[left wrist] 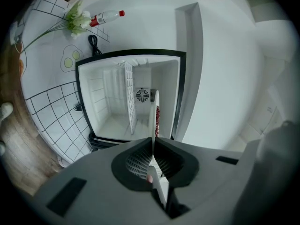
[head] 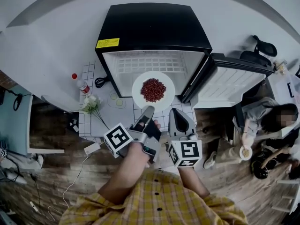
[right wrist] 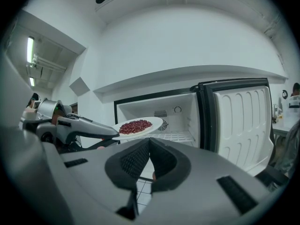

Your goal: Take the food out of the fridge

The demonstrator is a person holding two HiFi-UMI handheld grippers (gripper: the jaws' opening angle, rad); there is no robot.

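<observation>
A white plate [head: 153, 91] piled with red beans hangs level just in front of the open black fridge [head: 154, 27]. My left gripper [head: 148, 110] is shut on the plate's near rim. In the left gripper view the plate [left wrist: 155, 118] shows edge-on, pinched between the pads of that gripper [left wrist: 153, 143], with the bare white fridge interior [left wrist: 110, 102] behind. My right gripper [head: 175, 113] sits beside it on the right, shut with nothing in it. The right gripper view shows its jaws [right wrist: 150, 141] meeting, the plate [right wrist: 138, 126] and the left gripper [right wrist: 86, 127] to the left.
The fridge door [head: 234, 81] stands swung open to the right. A wire shelf [right wrist: 180, 136] is inside. A red-capped bottle [head: 80, 84], white flowers [head: 91, 103] and a black cable [head: 100, 82] lie on the tiled surface at left. A person [head: 262, 125] sits at far right.
</observation>
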